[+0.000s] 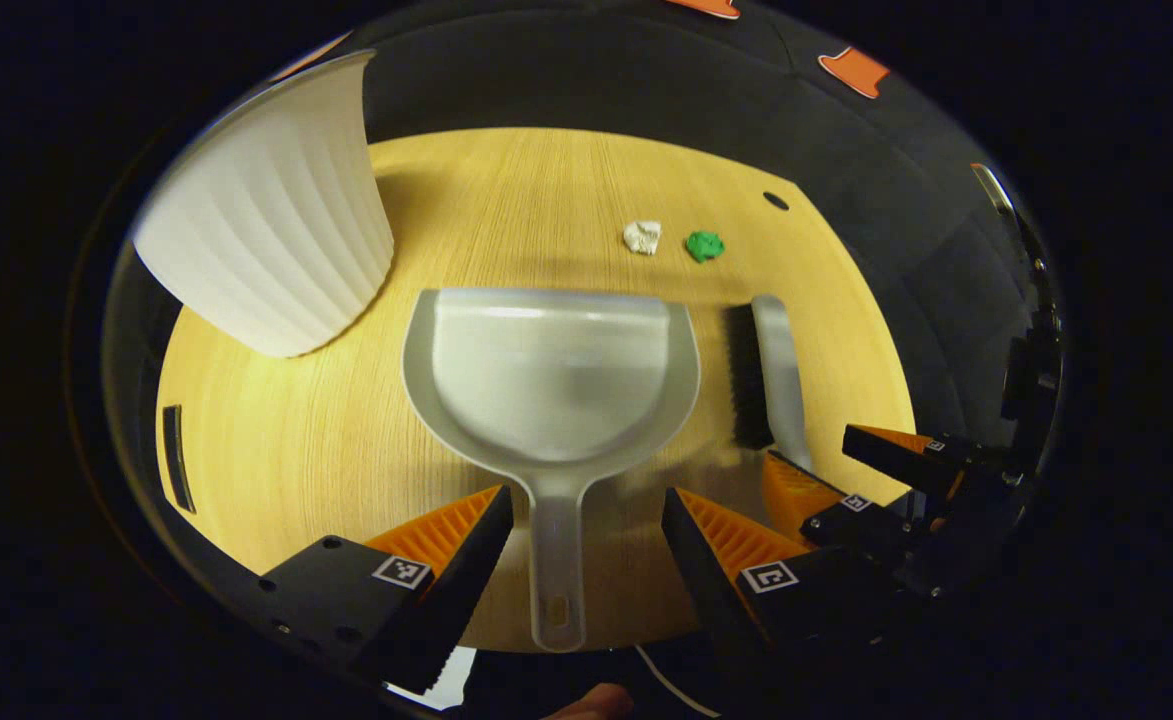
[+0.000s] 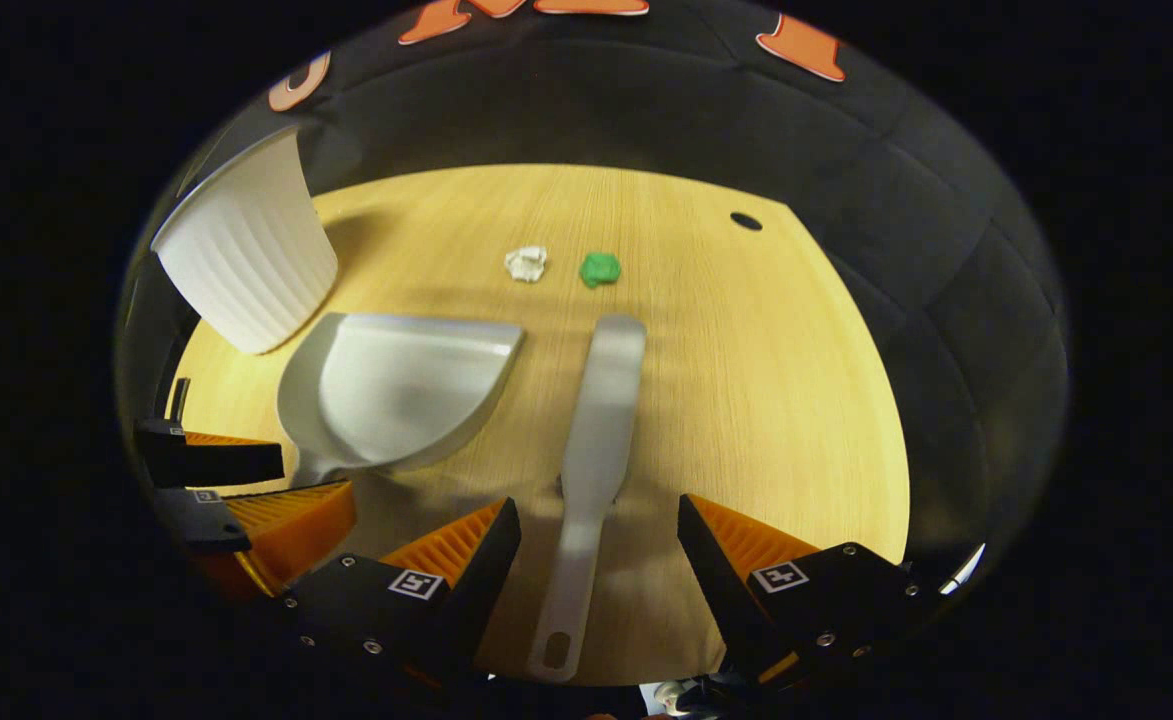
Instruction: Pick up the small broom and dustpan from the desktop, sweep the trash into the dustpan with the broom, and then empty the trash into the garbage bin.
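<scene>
We see the desk [image 1: 296, 450] with the bin [image 1: 266, 220] at its far left corner. The pan [image 1: 551, 380] and broom [image 2: 596, 440] lie mid-desk, each handle between a wide-open claw: left claw [image 1: 586, 540], right claw [image 2: 601, 545]. We judge the pickup comes next: lower, then close. White scrap [image 2: 526, 263] and green scrap [image 2: 600, 269] wait beyond; nothing blocks.

Wooden desktop [image 1: 346, 440], light grain, one dark round hole [image 1: 775, 200] near its far corner.
On it: grey dustpan [image 1: 556, 370], handle toward the camera; small broom [image 1: 771, 375] just beside it on its side; white ribbed garbage bin [image 1: 271, 215] at far left; white crumpled scrap [image 1: 643, 236] and green scrap [image 1: 704, 245] near each other beyond the dustpan.
</scene>
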Tool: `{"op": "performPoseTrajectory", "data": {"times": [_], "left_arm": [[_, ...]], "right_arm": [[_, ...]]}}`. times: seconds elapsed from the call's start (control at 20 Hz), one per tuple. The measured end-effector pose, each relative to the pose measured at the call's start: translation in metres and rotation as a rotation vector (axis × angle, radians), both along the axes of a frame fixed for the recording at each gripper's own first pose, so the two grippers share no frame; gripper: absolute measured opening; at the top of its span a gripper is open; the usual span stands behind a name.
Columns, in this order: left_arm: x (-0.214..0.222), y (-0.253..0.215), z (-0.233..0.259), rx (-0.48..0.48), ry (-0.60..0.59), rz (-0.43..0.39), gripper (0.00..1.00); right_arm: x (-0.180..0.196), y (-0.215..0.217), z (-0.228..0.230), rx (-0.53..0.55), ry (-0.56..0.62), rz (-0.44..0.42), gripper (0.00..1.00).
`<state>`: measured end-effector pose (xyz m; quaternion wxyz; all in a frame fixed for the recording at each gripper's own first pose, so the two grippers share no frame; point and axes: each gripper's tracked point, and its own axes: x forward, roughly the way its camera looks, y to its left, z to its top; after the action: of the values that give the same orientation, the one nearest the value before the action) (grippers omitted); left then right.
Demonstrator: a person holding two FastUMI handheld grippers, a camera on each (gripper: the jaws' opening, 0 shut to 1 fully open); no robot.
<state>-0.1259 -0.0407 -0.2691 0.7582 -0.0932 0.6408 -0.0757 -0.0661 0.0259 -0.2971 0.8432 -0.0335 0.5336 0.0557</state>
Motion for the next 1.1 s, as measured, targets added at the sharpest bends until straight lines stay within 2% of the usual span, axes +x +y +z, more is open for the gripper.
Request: {"op": "performPoseTrajectory", "data": {"times": [0.15, 0.25, 0.5, 0.65, 0.7, 0.75, 0.8, 0.85, 0.95, 1.0, 1.05, 1.1], "left_arm": [[-0.004, 0.005, -0.01, -0.003, 0.127, 0.011, 0.96], [-0.01, 0.0, -0.019, -0.011, 0.196, 0.034, 0.97], [-0.004, -0.004, -0.039, 0.031, 0.266, 0.0, 0.96], [0.004, -0.008, -0.047, 0.041, 0.277, 0.014, 0.93], [0.005, -0.008, -0.046, 0.036, 0.282, 0.013, 0.81], [0.003, -0.006, -0.048, 0.04, 0.296, 0.012, 0.8], [0.004, -0.005, -0.05, 0.041, 0.304, 0.014, 0.7], [0.005, -0.002, -0.053, 0.051, 0.312, 0.025, 0.64], [0.004, -0.001, -0.053, 0.043, 0.323, 0.015, 0.39], [0.004, -0.001, -0.053, 0.046, 0.322, -0.001, 0.39], [0.005, -0.002, -0.053, 0.043, 0.32, -0.011, 0.37], [0.006, -0.001, -0.052, 0.039, 0.316, -0.024, 0.35]], "right_arm": [[-0.002, -0.006, -0.016, -0.042, 0.057, 0.014, 0.96], [-0.003, -0.004, -0.025, -0.033, 0.092, -0.004, 0.96], [0.012, -0.002, -0.04, -0.052, 0.118, -0.002, 0.96], [0.018, -0.001, -0.039, -0.046, 0.137, -0.012, 0.85], [0.02, -0.002, -0.048, -0.044, 0.136, -0.015, 0.81], [0.021, 0.0, -0.046, -0.033, 0.147, -0.018, 0.75], [0.021, 0.002, -0.048, -0.021, 0.154, -0.017, 0.71], [0.023, 0.003, -0.048, -0.016, 0.156, -0.016, 0.62], [0.026, 0.006, -0.048, -0.019, 0.155, -0.007, 0.45], [0.026, 0.007, -0.049, -0.018, 0.157, -0.001, 0.48], [0.027, 0.007, -0.049, -0.01, 0.16, -0.003, 0.31], [0.027, 0.007, -0.048, -0.003, 0.167, -0.007, 0.38]]}}
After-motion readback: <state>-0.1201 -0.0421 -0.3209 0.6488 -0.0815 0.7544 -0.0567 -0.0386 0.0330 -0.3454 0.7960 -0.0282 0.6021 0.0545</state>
